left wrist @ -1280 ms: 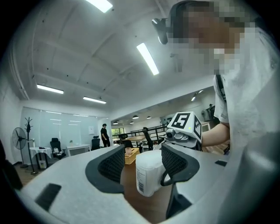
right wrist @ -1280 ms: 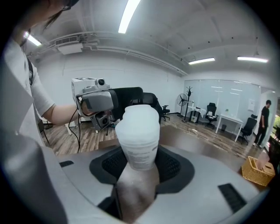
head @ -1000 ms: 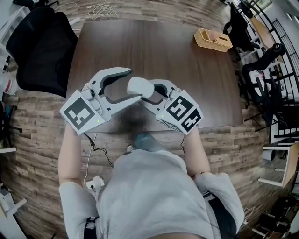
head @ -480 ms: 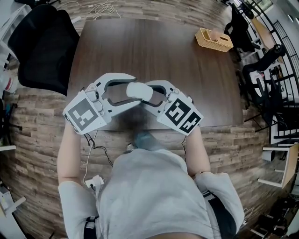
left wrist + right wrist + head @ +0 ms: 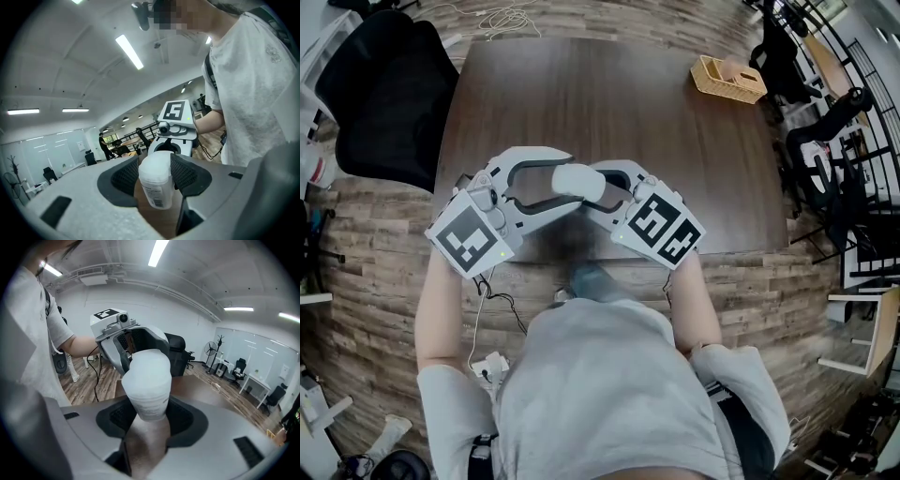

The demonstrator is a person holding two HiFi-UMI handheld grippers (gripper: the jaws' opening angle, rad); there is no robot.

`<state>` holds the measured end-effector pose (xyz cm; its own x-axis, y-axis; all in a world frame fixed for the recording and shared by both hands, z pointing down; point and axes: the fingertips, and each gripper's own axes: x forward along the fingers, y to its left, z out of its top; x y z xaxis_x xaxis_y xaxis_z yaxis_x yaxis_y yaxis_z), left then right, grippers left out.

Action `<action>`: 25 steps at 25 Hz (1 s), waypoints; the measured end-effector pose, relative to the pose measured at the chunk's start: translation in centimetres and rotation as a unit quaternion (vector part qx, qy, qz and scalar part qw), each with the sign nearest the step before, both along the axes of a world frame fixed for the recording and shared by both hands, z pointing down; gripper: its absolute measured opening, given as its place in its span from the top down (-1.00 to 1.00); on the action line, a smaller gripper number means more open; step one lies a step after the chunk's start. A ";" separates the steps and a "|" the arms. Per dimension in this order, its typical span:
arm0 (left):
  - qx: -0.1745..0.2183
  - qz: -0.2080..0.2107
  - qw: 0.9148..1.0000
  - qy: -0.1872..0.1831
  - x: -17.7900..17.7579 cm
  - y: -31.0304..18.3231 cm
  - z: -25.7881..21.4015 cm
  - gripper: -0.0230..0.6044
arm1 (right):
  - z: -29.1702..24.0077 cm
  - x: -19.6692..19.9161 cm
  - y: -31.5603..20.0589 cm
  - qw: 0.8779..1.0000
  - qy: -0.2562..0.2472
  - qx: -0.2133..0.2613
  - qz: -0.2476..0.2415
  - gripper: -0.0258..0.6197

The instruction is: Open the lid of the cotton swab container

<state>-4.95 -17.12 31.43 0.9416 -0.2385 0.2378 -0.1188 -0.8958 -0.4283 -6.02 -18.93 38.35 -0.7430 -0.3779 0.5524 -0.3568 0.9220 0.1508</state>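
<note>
Closest to me, the right gripper (image 5: pixel 147 416) is clamped on the labelled body of the white frosted plastic cotton swab container (image 5: pixel 578 180). It holds the container in the air over the near edge of the dark brown wooden table (image 5: pixel 609 103). The left gripper (image 5: pixel 157 171) meets it head-on. Its jaws have just been closing, and though set wide, both ribbed pads look to be touching the container's frosted end. Each gripper's body blocks much of the other's view.

Farther off, a woven wicker basket (image 5: pixel 728 80) sits near the table's far right corner. A black office chair (image 5: pixel 380 94) stands at the table's left on the wood-plank floor (image 5: pixel 366 281).

Only the gripper views show the ceiling strip lights (image 5: pixel 158 251) and a glass-walled office (image 5: pixel 262 357). The left gripper view alone shows a distant standing person (image 5: pixel 101 142).
</note>
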 end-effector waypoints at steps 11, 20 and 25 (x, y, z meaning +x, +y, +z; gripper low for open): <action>0.066 -0.009 0.997 -0.045 0.2 0.2 0.4 0.27 | 0.8 0.4 -0.3 0.999 0.000 -0.036 0.017 0.33; 0.046 -0.029 0.998 0.025 -1.2 0.6 -1.3 0.27 | -0.3 0.5 -0.8 0.998 -0.035 -0.012 0.053 0.33; 0.003 -0.029 0.994 0.103 -2.0 1.2 -3.3 0.49 | -1.0 1.5 -1.9 0.995 -0.057 0.000 0.084 0.33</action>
